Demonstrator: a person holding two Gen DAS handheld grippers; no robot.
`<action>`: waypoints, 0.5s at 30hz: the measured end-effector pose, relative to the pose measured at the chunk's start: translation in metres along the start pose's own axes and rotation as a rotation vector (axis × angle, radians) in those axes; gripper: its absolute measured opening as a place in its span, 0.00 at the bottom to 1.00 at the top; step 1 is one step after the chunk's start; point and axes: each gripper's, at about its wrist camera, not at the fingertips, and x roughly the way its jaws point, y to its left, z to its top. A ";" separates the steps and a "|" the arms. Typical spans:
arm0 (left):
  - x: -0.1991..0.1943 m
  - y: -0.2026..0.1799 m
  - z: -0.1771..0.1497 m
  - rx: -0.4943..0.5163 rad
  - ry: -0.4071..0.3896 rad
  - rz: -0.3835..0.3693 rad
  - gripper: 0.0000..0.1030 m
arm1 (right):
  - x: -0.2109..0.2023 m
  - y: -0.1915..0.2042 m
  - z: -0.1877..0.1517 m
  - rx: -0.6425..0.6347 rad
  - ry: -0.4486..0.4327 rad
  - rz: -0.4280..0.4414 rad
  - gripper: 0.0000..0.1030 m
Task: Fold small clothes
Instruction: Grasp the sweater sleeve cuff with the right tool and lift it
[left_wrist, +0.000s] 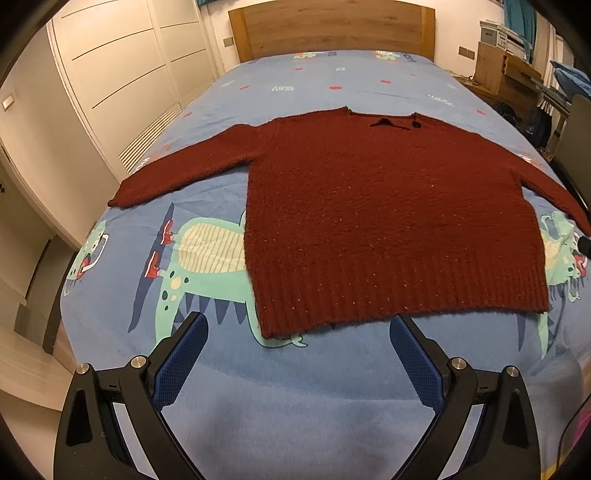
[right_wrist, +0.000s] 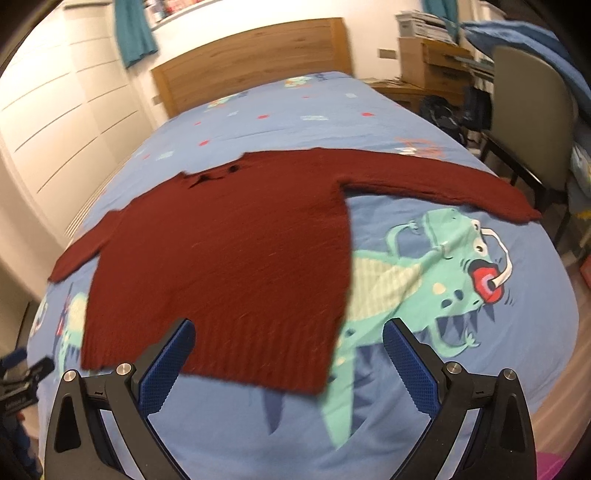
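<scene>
Dark-red fuzzy knitted sweater (left_wrist: 384, 221) is laid flat, unfolded, on the blue dinosaur-print bedsheet (left_wrist: 295, 387), while left gripper (left_wrist: 297, 354) and right gripper (right_wrist: 288, 354) are held wide and empty near its hem, so a sleeve or side edge is judged due for pinching next.

- The dark red knitted sweater (left_wrist: 388, 206) across the middle of the frame looks fuzzy and matt, with a ribbed hem.
- The blue printed cotton-like bedsheet (left_wrist: 295, 373) is smooth and matt.
- The brown wooden headboard (left_wrist: 332, 31), upper centre, shows grain.
- The left gripper (left_wrist: 297, 341) and right gripper (right_wrist: 288, 345), lower frame, are matt black plastic with textured blue pads (left_wrist: 181, 363) and shiny metal pins.
</scene>
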 end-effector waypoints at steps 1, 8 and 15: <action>0.003 0.000 0.001 0.001 0.005 0.004 0.94 | 0.005 -0.009 0.005 0.016 -0.002 -0.013 0.99; 0.025 0.001 0.011 -0.006 0.030 0.029 0.94 | 0.039 -0.076 0.033 0.112 -0.020 -0.132 0.99; 0.041 0.007 0.022 -0.023 0.026 0.037 0.94 | 0.070 -0.141 0.054 0.230 -0.022 -0.210 0.97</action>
